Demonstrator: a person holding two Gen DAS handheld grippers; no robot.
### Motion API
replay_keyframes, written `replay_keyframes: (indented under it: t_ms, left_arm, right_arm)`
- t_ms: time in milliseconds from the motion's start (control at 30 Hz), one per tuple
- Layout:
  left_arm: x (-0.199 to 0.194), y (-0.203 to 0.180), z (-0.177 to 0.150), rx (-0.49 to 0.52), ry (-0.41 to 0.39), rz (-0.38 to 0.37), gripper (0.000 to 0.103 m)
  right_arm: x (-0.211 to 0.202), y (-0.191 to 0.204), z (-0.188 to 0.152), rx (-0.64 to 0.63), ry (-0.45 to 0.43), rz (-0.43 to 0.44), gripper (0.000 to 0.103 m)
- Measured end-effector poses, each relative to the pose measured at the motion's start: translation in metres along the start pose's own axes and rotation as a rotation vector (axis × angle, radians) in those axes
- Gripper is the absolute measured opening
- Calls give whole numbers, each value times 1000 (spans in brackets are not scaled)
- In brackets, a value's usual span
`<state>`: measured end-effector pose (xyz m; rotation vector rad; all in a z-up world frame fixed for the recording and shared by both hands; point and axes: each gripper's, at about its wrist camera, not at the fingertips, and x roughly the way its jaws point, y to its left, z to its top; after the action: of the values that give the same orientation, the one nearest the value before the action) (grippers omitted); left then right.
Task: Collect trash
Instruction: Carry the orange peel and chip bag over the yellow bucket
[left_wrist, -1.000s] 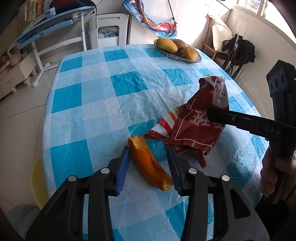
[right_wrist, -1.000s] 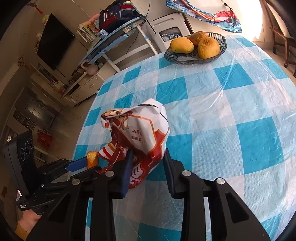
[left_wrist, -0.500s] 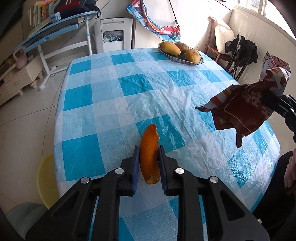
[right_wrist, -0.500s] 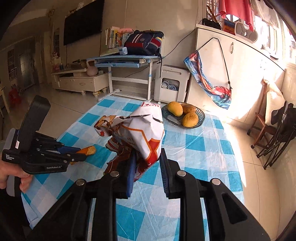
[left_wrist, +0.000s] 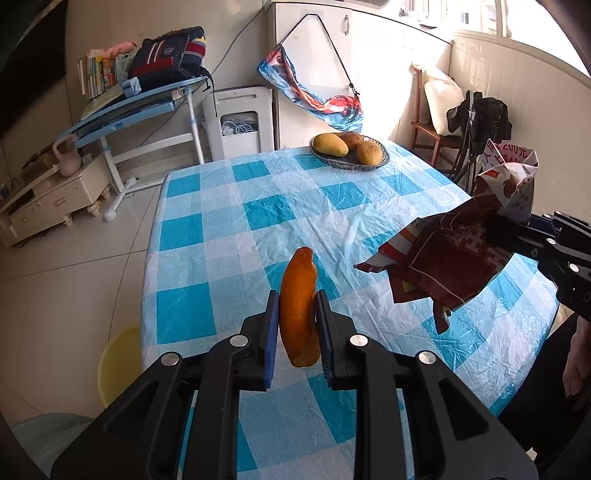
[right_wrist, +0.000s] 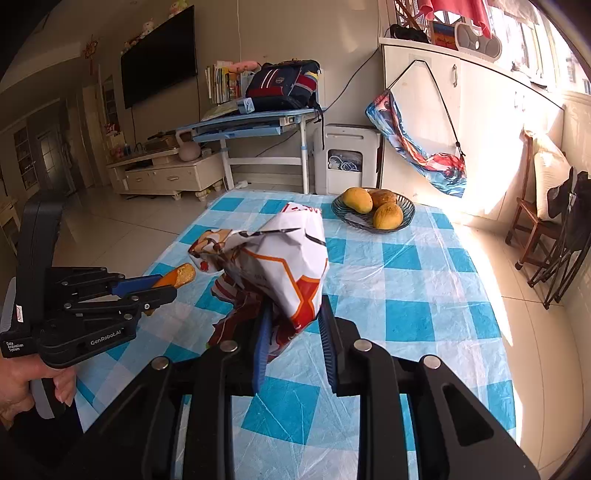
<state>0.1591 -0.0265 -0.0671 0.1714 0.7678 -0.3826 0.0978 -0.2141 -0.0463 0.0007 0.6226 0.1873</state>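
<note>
An orange peel (left_wrist: 298, 314) stands upright between the pads of my left gripper (left_wrist: 296, 314), which is shut on it and holds it above the checked table (left_wrist: 229, 236). A crumpled red and white snack bag (right_wrist: 280, 266) hangs in the air, pinched at its lower part by my right gripper (right_wrist: 291, 332), which is shut on it. In the left wrist view the same bag (left_wrist: 450, 254) hangs at the right, above the table's right side. From the right wrist view, the left gripper (right_wrist: 162, 284) with the peel (right_wrist: 177, 277) is at the left, close to the bag.
A dark bowl of mangoes (left_wrist: 349, 151) sits at the table's far end. A yellow bin (left_wrist: 118, 365) stands on the floor left of the table. Chairs (left_wrist: 476, 140) stand at the table's right. A blue desk (right_wrist: 255, 122) and a white appliance (right_wrist: 347, 158) are beyond the table.
My left gripper closed on the peel and lifted it off the table. My right gripper raised the bag off the table and swung it to the right, rolling level.
</note>
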Motion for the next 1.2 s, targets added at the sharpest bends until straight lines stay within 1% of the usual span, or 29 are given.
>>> replay_keyframes:
  t_ms: [167, 333, 767, 900, 1000, 1100, 1133, 1200]
  left_arm:
    - [-11, -1, 5, 18, -40, 29, 20]
    - [-16, 6, 9, -13, -63, 39, 20]
    - [-16, 7, 16, -20, -85, 56, 20]
    - [-18, 14, 18, -24, -91, 83, 20]
    - [-21, 35, 23, -50, -80, 108, 20]
    - [-30, 75, 31, -100, -73, 153, 20]
    - [-32, 92, 32, -128, -70, 171, 20]
    - [-33, 129, 30, -215, -46, 167, 20]
  right_arm:
    - [1, 6, 0, -13, -13, -9, 26]
    - [2, 8, -1, 2, -14, -3, 27]
    - [7, 13, 2, 12, -28, 26, 27]
    - [9, 17, 4, 8, -35, 42, 27]
    - [13, 31, 10, -33, -39, 63, 27]
    - [18, 54, 21, -89, -50, 110, 27]
    - [22, 64, 25, -100, -53, 131, 27]
    - [32, 82, 34, -107, -55, 173, 27]
